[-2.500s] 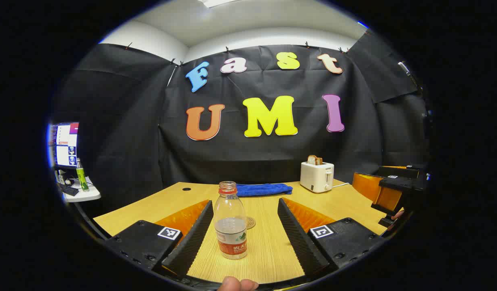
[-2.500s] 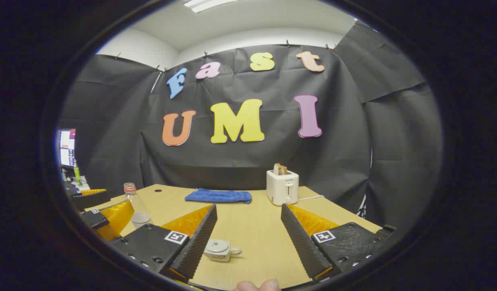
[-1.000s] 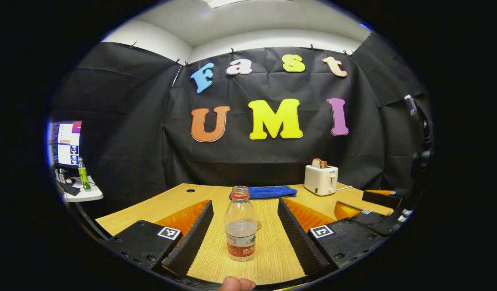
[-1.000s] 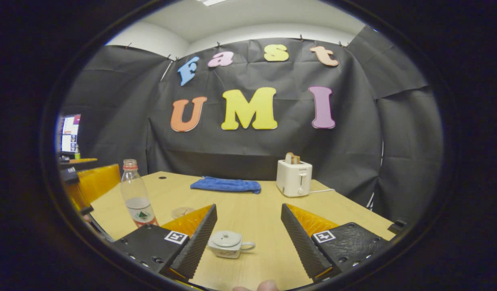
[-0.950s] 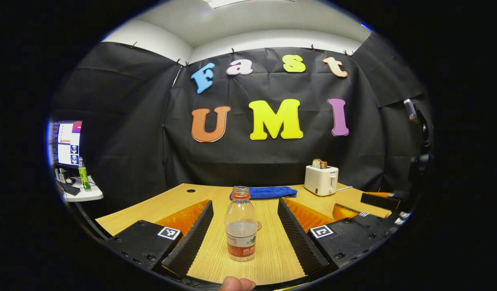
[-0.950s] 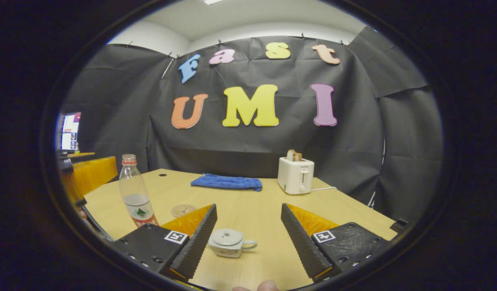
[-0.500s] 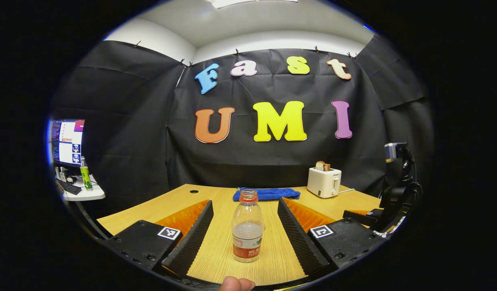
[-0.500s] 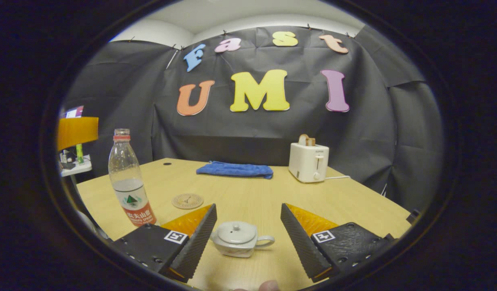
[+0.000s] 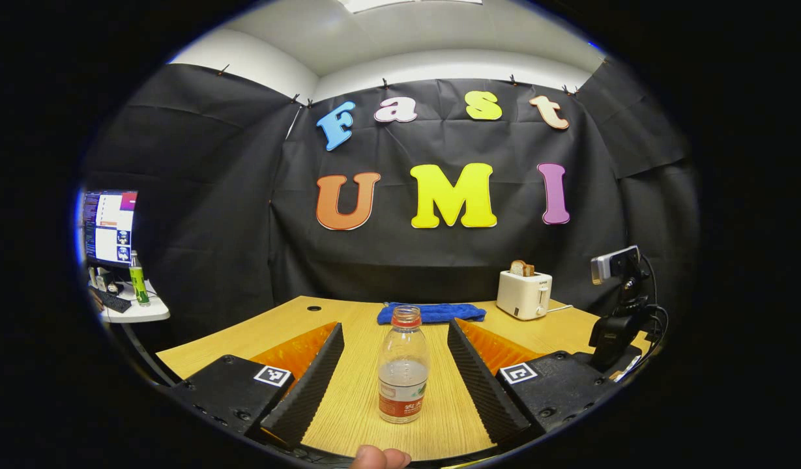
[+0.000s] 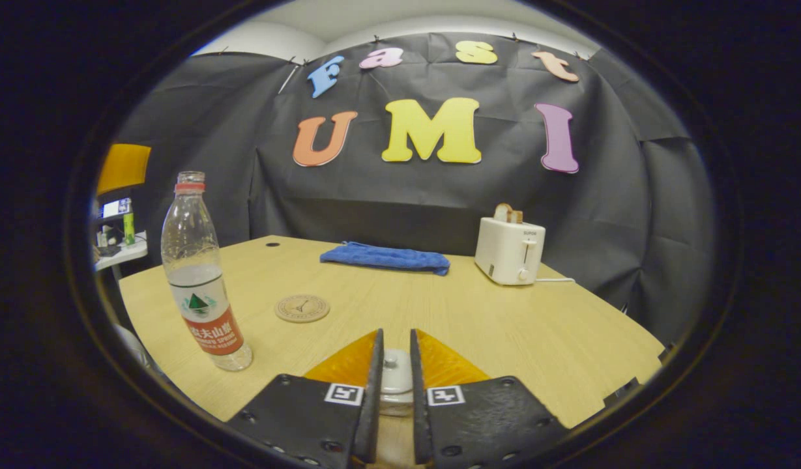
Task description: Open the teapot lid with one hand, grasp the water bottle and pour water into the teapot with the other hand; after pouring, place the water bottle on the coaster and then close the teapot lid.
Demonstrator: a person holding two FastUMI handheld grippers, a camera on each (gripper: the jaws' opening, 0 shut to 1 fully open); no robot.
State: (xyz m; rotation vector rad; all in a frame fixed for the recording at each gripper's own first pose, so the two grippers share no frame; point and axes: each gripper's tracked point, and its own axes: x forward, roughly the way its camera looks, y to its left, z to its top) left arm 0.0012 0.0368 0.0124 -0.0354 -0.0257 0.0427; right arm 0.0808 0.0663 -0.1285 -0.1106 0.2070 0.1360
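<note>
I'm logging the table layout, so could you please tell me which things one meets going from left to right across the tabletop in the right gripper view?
Water bottle → coaster → blue cloth → toaster.

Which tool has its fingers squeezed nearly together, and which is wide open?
The right tool is closed around the teapot lid. The left tool is wide open, with the water bottle standing untouched between its fingers.
</note>
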